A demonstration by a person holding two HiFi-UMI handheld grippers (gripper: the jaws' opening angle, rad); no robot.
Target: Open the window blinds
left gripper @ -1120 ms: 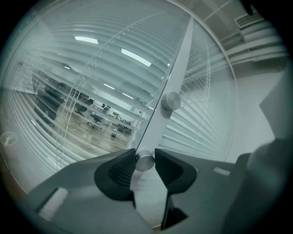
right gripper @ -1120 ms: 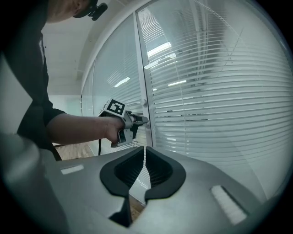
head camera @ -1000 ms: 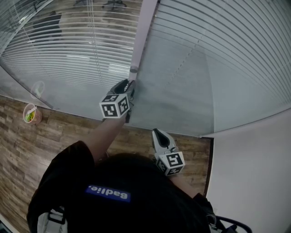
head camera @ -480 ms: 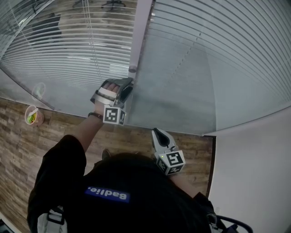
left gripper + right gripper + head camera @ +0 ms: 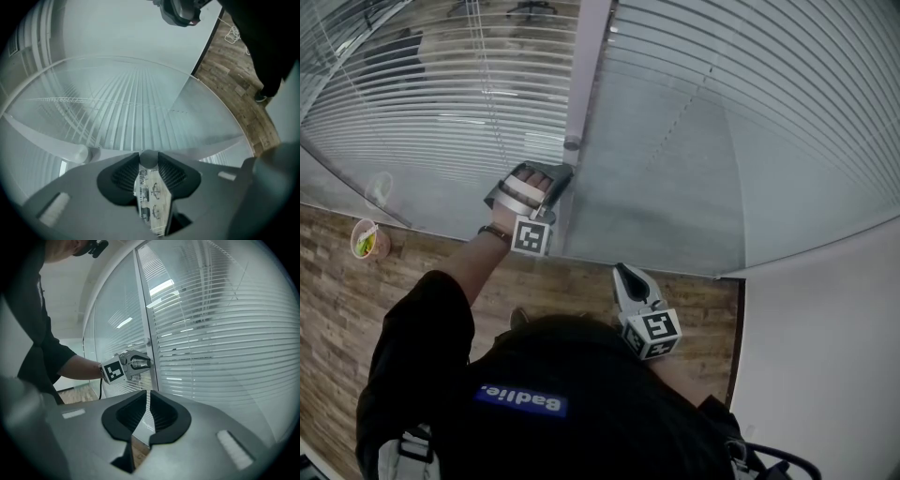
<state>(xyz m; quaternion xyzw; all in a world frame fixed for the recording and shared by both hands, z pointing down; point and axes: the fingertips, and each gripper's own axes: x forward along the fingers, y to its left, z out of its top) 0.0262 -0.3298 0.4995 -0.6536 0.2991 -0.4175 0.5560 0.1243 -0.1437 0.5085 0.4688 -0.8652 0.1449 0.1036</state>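
Left gripper point(image 5: 558, 174), jaws just closing, pinches a round grey knob point(image 5: 149, 158), apparently the blinds'. Right gripper point(image 5: 146, 399) pressed together, empty.

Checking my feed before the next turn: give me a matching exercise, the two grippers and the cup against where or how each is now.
1. left gripper
2. right gripper
3. cup

A. on the wooden floor
B. jaws together, empty
C. on the knob at the window frame

Pairs: 1-C, 2-B, 3-A.
The left gripper's jaws have just been closing, with the knob between them.
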